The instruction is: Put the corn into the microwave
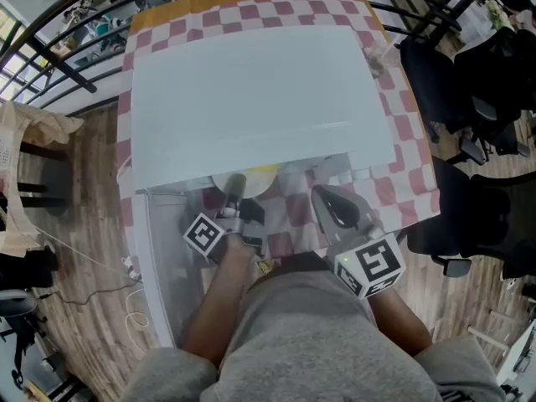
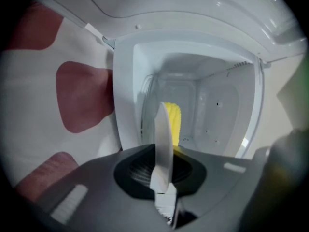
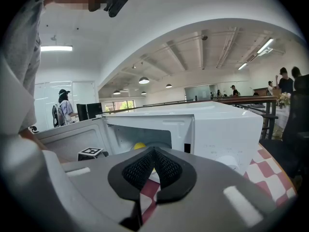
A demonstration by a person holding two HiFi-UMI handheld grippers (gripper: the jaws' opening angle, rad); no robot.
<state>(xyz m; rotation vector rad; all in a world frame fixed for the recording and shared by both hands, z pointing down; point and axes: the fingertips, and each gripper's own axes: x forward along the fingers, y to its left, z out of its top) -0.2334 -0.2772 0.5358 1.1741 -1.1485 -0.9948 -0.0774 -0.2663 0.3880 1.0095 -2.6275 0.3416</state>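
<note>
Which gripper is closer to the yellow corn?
The left. The left gripper is at the microwave's open mouth, shut on the plate that carries the corn. The right gripper sits outside, in front of the microwave.

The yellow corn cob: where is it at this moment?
In the left gripper view the yellow corn cob lies on a thin white plate that the left tool grips, just inside the open white microwave oven.

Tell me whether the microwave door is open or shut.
Open: the door stands swung out, baring the cavity with the corn in it.
</note>
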